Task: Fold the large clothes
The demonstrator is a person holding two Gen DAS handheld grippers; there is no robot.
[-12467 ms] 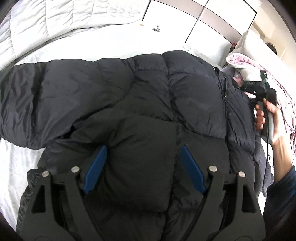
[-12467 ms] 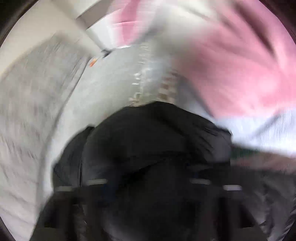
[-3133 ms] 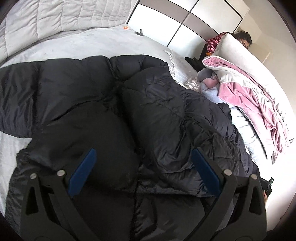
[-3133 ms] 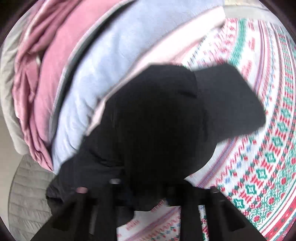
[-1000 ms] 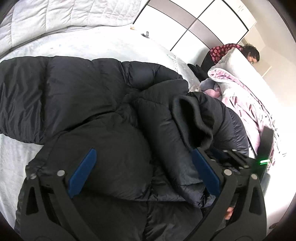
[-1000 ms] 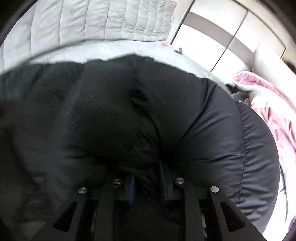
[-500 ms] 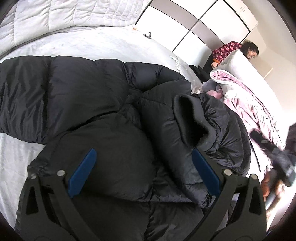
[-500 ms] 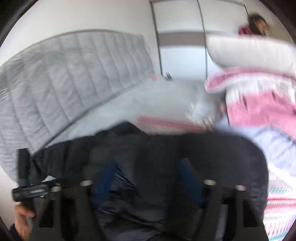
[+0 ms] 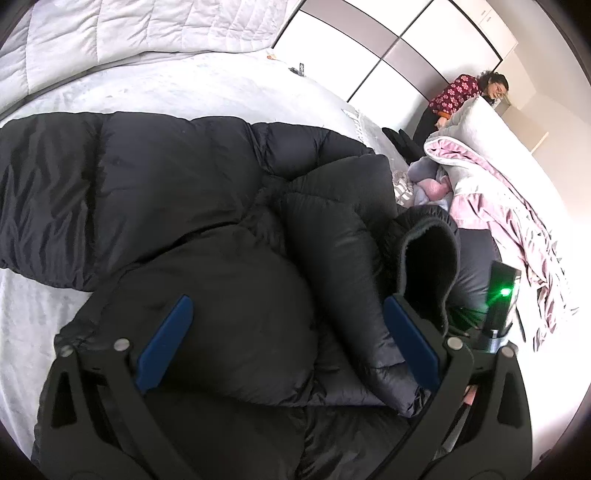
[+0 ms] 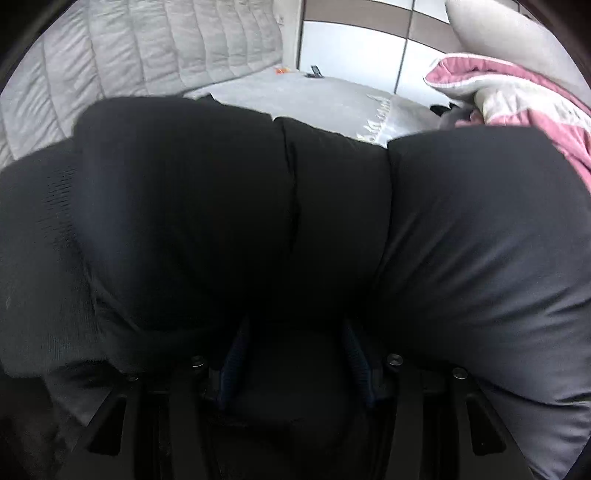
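A black puffer jacket lies spread on the grey bed. One sleeve is folded across its front, and the knit cuff stands up at the right. My left gripper hovers just over the jacket's lower part, its blue pads wide apart and holding nothing. The right gripper's black housing with a green light sits just behind the cuff. In the right wrist view my right gripper is pushed into the jacket. Dark fabric bulges between its jaws, which are closing.
A pile of pink and grey blankets lies along the bed's right side. A person in a flowered top stands beyond it, by the white wardrobe. A quilted grey cover lines the far side. Small items lie on the far sheet.
The right gripper let go of the sleeve cuff, swung up and away, then came back down into the jacket beside the cuff. The left gripper kept still.
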